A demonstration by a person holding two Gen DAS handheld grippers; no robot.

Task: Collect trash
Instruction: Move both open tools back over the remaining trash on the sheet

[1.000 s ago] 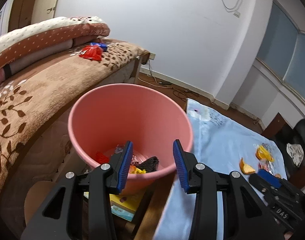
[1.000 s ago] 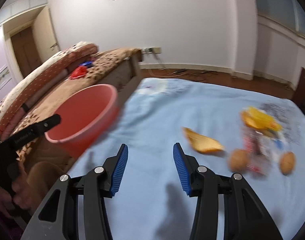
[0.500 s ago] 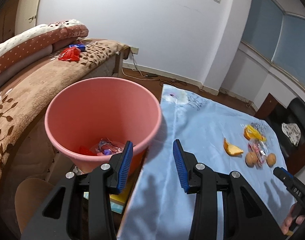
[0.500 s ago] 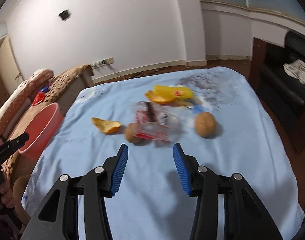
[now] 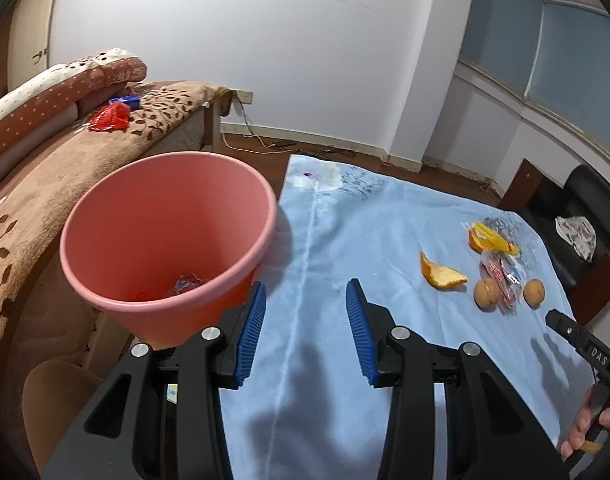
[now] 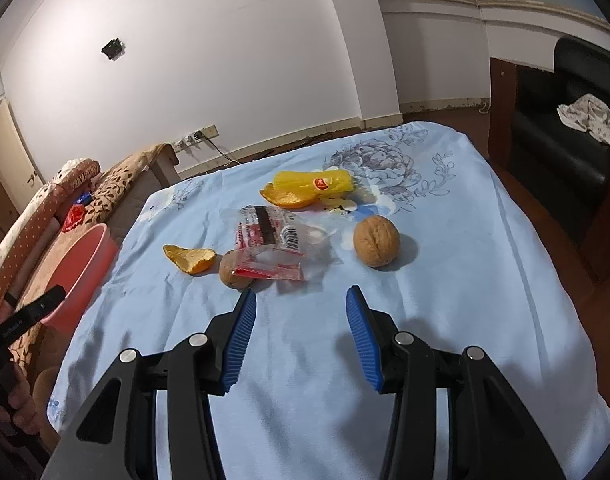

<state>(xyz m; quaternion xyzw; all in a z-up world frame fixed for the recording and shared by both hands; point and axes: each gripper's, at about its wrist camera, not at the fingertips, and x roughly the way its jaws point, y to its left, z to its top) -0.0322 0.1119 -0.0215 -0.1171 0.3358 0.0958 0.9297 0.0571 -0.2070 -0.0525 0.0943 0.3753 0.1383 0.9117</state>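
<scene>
Blue floral cloth covers the table (image 6: 445,280), where orange peel (image 6: 191,258), two walnuts (image 6: 376,246), a clear wrapper (image 6: 271,242) and a yellow wrapper (image 6: 313,182) lie clustered. Right hand-held gripper (image 6: 301,332) and left hand-held gripper (image 5: 305,334) gape empty beside a pink bin (image 5: 165,240).

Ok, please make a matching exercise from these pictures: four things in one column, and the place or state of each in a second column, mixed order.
Things:
1. round pink plastic bin
2. brown walnut in its shell
3. curled orange peel piece
4. right hand-held gripper

Places or states:
A. lies alone on the blue cloth, right of the clear wrapper
B. open, holding nothing
C. stands beside the table, some wrappers inside
D. lies on the blue cloth, left of the clear wrapper

Pairs: 1-C, 2-A, 3-D, 4-B
</scene>
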